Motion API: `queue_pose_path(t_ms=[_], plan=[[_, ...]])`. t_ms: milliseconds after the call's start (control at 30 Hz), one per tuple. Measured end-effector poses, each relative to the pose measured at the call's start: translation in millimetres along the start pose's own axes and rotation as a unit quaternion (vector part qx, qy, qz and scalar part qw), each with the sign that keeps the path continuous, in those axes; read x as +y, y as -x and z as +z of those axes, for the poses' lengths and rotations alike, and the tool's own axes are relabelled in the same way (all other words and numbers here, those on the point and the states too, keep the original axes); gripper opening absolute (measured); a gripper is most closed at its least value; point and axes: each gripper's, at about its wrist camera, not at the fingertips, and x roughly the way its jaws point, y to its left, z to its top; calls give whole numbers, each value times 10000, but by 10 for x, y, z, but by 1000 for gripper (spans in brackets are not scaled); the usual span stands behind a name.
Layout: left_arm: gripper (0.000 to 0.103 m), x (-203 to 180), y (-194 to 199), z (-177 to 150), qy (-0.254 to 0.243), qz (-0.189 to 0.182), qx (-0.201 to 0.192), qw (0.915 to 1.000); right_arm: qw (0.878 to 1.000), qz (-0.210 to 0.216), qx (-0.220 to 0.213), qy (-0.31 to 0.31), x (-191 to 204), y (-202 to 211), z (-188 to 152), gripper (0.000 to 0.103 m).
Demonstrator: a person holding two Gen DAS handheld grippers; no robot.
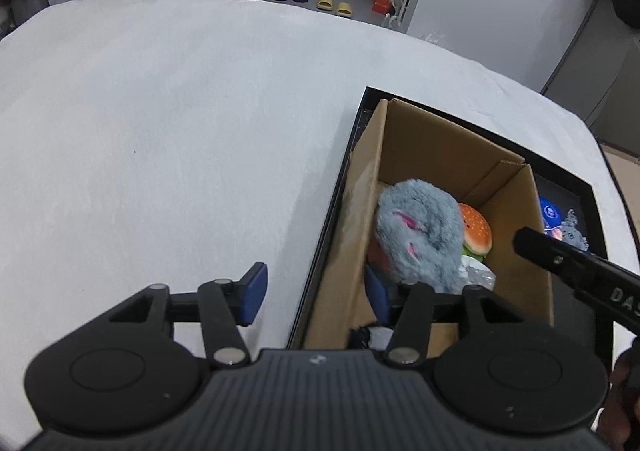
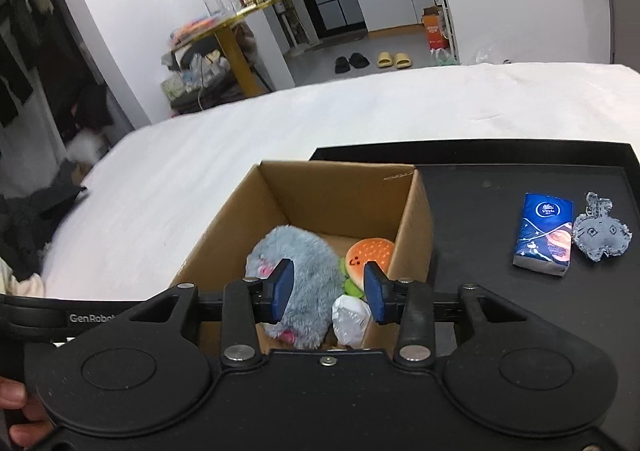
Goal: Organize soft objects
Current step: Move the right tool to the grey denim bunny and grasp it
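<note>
Inside the cardboard box (image 2: 340,187), at the black tray's (image 2: 480,171) left end, a fluffy grey plush (image 2: 308,251) is lying beside a burger plush (image 2: 370,255) and a white packet (image 2: 350,317). Both grippers — left gripper (image 1: 316,291) and right gripper (image 2: 328,289) — are hovering partly open, gripping nothing. Toward the tray's right edge, a blue tissue pack (image 2: 544,237) is touching a small grey toy (image 2: 600,231).

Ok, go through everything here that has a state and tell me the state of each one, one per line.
cardboard box: open, flaps up, on the black tray
grey plush toy: lying in the box
burger plush: in the box, beside the grey plush
tissue pack: flat on the tray, outside the box
small grey fabric toy: on the tray, outside the box
left gripper: open, empty
right gripper: open, empty
</note>
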Motion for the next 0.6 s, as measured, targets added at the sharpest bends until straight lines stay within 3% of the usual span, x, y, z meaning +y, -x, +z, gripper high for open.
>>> queue_pose_path(t_ms=[400, 600], plan=[[59, -136, -67, 20, -183, 109, -2, 9998, 9997, 66, -248, -63, -217, 197, 8, 43], [59, -197, -67, 30, -256, 201, -72, 9994, 9985, -247, -377, -297, -535, 244, -14, 44]])
